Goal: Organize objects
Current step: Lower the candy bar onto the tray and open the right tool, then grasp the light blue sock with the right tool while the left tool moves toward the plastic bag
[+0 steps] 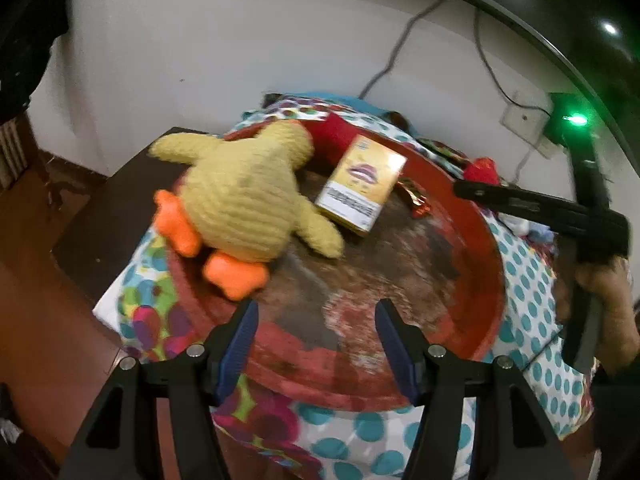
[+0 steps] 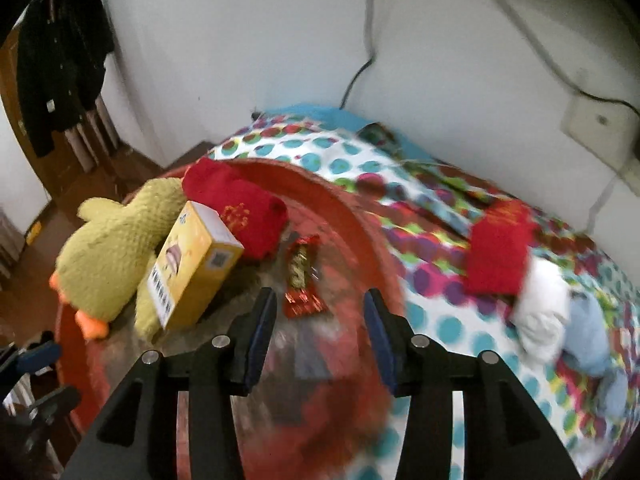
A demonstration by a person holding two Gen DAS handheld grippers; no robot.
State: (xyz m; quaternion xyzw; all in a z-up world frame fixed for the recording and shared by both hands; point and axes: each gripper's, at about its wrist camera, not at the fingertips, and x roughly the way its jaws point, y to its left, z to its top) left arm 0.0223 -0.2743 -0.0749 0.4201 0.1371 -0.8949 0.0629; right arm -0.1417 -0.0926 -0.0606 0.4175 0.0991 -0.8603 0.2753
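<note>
A round red tray (image 1: 490,276) (image 2: 344,216) rests on the dotted cloth. In it lie a yellow plush duck (image 1: 240,188) (image 2: 108,248), a yellow box (image 1: 360,184) (image 2: 192,268), a red rolled cloth (image 2: 240,212) and a red-gold candy wrapper (image 2: 300,276). My left gripper (image 1: 316,312) hovers open over the tray's near part, nothing between its fingers. My right gripper (image 2: 320,300) stands open just short of the candy wrapper, holding nothing. The right gripper's body (image 1: 560,212) shows at the right of the left wrist view.
On the dotted cloth (image 2: 440,328) right of the tray lie a red packet (image 2: 496,248), a white roll (image 2: 540,316) and a light blue cloth (image 2: 592,332). A white wall with cables and a socket (image 2: 600,124) stands behind. Dark floor lies to the left.
</note>
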